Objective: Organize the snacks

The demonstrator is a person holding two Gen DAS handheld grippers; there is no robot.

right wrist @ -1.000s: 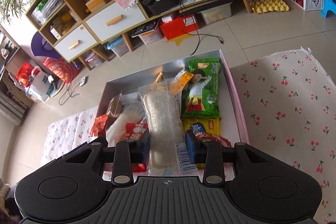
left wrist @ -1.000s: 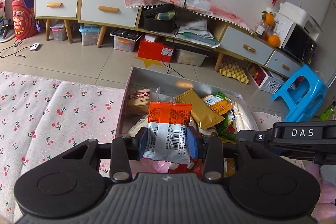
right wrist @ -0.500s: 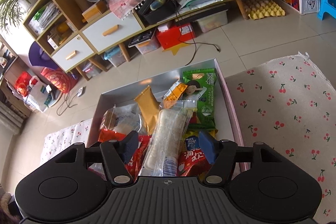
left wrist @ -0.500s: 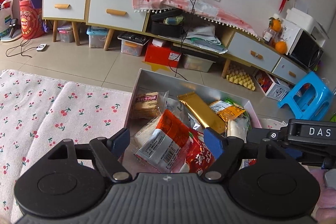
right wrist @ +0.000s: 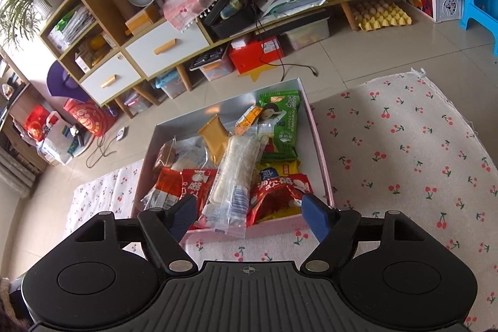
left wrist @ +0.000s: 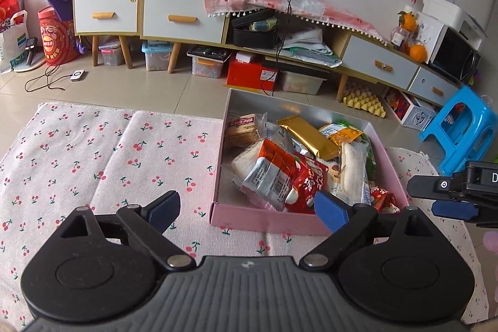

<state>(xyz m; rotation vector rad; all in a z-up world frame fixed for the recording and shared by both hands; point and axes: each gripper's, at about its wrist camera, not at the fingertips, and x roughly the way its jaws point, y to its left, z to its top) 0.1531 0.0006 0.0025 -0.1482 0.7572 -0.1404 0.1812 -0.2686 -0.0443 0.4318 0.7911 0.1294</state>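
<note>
Both grippers standing empty, jaws just spread apart: left gripper (left wrist: 246, 209) near the pink box (left wrist: 264, 221) front wall, its orange-and-white packet (left wrist: 269, 175) dropped inside; right gripper (right wrist: 249, 215) likewise released, the clear long packet (right wrist: 232, 179) lying in the box with its end over the front rim. Release step apparently finished; calls next for pulling back and finding more loose snacks, though none visible on the cherry-print cloth (left wrist: 102, 151). Counted: one box, two grippers, roughly nine or ten packets piled inside, overlap preventing an exact tally.

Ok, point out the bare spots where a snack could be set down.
Bare cherry-print cloth lies left of the pink box, and more right of it in the right wrist view. The snacks crowd the box; only its far end shows bare floor.
</note>
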